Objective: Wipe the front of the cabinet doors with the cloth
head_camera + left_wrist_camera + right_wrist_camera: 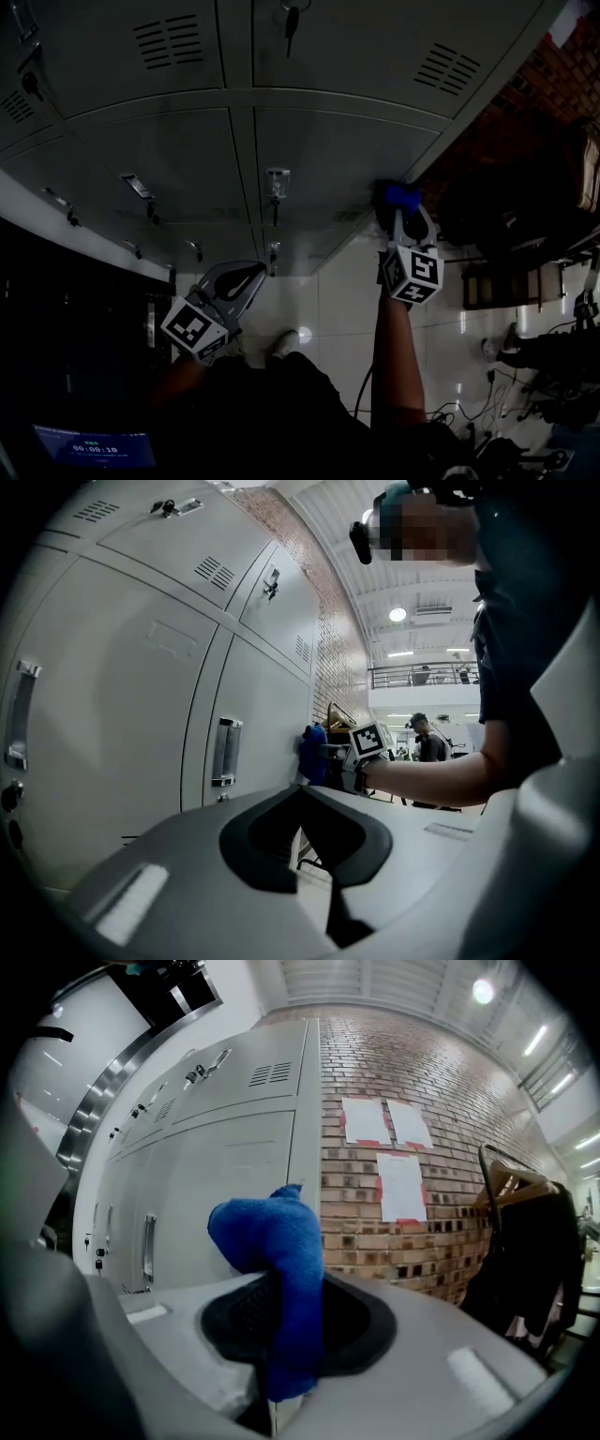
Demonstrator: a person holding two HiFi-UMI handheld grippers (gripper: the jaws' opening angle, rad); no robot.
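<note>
Grey metal cabinet doors (319, 159) fill the upper head view, and they also run along the left in the left gripper view (112, 714) and the right gripper view (234, 1166). A blue cloth (277, 1260) is pinched upright in my right gripper (281, 1330), which is shut on it. In the head view the cloth (400, 198) presses against the lower door's right edge, at the tip of the right gripper (405, 216). My left gripper (255, 274) hangs lower left, away from the doors, shut with nothing in it (302, 794). It sees the cloth (312, 752) from afar.
A brick wall (422, 1232) with taped papers (403, 1185) adjoins the cabinet's right end. Dark clothing on a rack (530, 1241) hangs beyond it. Door handles (226, 752) and a key (291, 23) stick out. Below lies a pale tiled floor (328, 291). A person (429, 742) stands far off.
</note>
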